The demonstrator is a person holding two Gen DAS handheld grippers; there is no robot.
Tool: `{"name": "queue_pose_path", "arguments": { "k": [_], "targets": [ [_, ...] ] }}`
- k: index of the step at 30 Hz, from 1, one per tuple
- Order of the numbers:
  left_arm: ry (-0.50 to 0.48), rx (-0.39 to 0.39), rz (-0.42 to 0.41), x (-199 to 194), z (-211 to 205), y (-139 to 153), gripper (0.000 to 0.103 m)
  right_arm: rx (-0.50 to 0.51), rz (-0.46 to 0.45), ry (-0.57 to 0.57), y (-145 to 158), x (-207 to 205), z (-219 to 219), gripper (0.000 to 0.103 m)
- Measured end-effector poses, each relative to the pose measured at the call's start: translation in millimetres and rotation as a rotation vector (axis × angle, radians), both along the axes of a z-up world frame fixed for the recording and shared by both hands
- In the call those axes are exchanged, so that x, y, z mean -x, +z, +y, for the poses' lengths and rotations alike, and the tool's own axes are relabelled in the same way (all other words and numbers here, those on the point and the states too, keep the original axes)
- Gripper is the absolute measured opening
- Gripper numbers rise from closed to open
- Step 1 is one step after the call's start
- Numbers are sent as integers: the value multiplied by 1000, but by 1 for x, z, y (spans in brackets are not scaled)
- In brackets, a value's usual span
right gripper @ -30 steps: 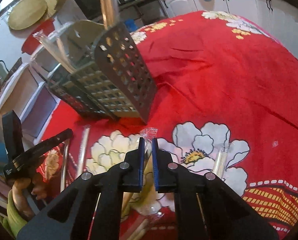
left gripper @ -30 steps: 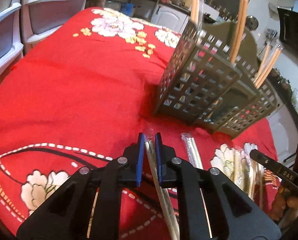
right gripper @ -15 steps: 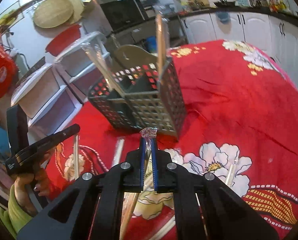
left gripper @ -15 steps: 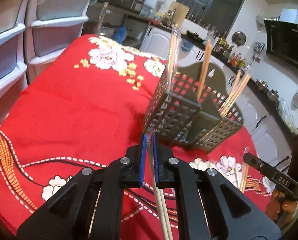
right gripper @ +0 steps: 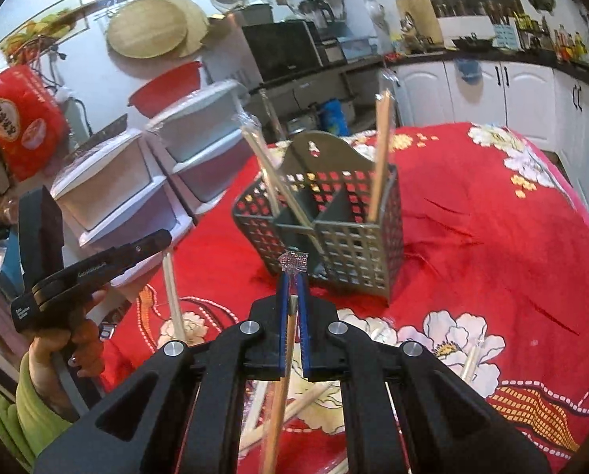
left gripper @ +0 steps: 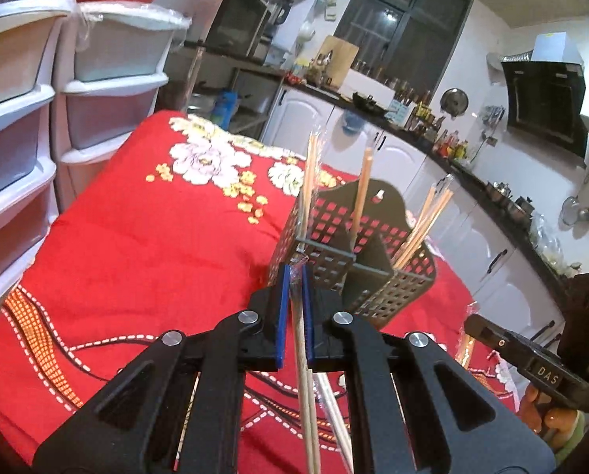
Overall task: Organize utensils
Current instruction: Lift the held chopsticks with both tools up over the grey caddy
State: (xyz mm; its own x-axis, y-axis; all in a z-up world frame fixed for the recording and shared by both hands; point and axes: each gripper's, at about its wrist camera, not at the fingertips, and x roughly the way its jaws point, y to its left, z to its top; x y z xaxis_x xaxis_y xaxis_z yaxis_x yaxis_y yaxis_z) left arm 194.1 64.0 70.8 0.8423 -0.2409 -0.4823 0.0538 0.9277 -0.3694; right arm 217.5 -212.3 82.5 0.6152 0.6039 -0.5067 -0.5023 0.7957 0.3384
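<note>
Chopsticks in clear wrappers, one pair per gripper, with the holder ahead of both. At far left stand stacked plastic drawers (left gripper: pixel 21 126), well clear of the work. The left gripper (left gripper: pixel 293 276) has its jaws narrowed onto a wrapped pair of chopsticks (left gripper: pixel 305 387); the crimped wrapper end sits at the jaw tips and the sticks trail back and down beneath the jaws, long axis roughly along the pointing line. Directly ahead of these jaws, and slightly right, stands the grey perforated utensil holder (left gripper: pixel 326 252) on the red flowered table (left gripper: pixel 144 245), upright, divided into compartments, several chopsticks already standing in it. Its near corner appears just beyond the left jaw tips, though depth is hard to judge here.

In the right wrist view, the right gripper (right gripper: pixel 293 280) likewise has jaws pinched on a second wrapped pair (right gripper: pixel 282 387), wrapper tip protruding forward, sticks hanging back below. The holder (right gripper: pixel 334 237) lies ahead and a little right. More wrapped pairs (right gripper: pixel 306 399) lie on the table beneath these jaws.

Judgement: both pairs point tail-down, so each needs carrying above the holder's rim before lowering; neither hand looks clearly nearer.
</note>
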Motion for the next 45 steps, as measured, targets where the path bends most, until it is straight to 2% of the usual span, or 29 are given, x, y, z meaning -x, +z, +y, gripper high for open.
{"name": "queue_pose_path", "arguments": {
  "k": [13, 25, 37, 45],
  "targets": [
    [-5, 3, -109, 12, 0, 41, 2, -16, -129, 39, 43, 13, 17, 5],
    [-19, -31, -213, 2, -8, 85, 2, -51, -276, 41, 91, 0, 30, 5],
    [2, -44, -318, -23, -14, 128, 2, -100, -396, -30, 128, -32, 31, 5],
    [37, -71, -363, -40, -18, 141, 2, -87, -508, -89, 145, -50, 33, 5]
  ]
}}
